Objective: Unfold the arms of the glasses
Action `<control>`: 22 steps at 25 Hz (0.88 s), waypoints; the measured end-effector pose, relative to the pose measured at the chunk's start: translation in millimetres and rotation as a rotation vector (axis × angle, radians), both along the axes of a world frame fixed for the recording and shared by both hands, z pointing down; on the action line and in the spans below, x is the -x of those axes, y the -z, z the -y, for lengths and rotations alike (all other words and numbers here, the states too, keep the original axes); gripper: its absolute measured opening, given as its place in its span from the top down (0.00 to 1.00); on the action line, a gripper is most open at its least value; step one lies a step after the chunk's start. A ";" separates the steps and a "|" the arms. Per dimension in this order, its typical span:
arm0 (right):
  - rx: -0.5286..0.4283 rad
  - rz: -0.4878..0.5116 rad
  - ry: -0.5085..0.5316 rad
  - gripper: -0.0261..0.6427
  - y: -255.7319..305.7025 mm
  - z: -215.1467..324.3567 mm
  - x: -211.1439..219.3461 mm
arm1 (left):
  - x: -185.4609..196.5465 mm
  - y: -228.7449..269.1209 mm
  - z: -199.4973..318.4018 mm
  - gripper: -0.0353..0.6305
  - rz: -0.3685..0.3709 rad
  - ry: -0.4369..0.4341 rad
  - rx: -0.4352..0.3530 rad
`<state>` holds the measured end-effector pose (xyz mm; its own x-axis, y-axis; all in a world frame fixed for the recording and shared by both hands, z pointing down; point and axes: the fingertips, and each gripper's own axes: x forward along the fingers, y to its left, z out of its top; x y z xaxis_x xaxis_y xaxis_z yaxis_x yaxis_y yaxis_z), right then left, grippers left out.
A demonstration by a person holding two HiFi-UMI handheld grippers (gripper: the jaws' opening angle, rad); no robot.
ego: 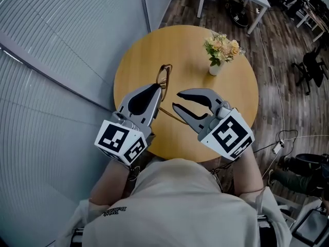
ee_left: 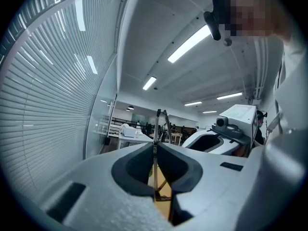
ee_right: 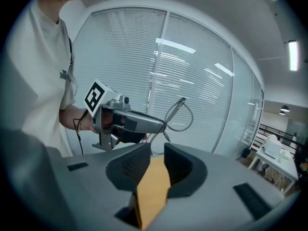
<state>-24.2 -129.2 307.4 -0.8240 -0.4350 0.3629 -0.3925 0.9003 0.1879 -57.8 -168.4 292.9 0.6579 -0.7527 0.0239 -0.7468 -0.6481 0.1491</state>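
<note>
Glasses (ego: 163, 78): held up, long side pointed away over the table (ego: 185, 50)
Left gripper (ego: 158, 87): pinched on the glasses
Right gripper (ego: 176, 100): spread, nothing held

**Three cameras, one round table**

The head view looks steeply down on the round wooden table (ego: 180, 50) from its near edge. Each gripper view sits close behind its own jaws. The left one catches the right gripper (ee_left: 192, 143), and the right one the left gripper (ee_right: 162, 125). All three share the glasses (ego: 164, 81).

Bright ceiling strips (ee_left: 190, 42), soft shadows, fisheye-warped edges
</note>
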 end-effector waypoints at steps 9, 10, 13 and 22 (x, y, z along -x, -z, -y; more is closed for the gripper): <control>0.033 -0.108 0.063 0.83 -29.6 0.7 21.0 | -3.8 -7.3 -6.4 0.89 0.073 -0.026 -0.021; 0.037 -0.111 0.072 0.83 -30.2 -0.3 23.0 | -6.0 -7.4 -7.6 0.89 0.083 -0.031 -0.023; 0.053 -0.113 0.097 0.83 -31.4 -4.8 27.7 | -13.6 -8.1 -11.2 0.89 0.112 -0.048 -0.029; 0.108 -0.151 0.101 0.89 -46.8 -4.9 26.0 | -11.6 -15.2 -11.8 0.89 0.170 -0.012 -0.066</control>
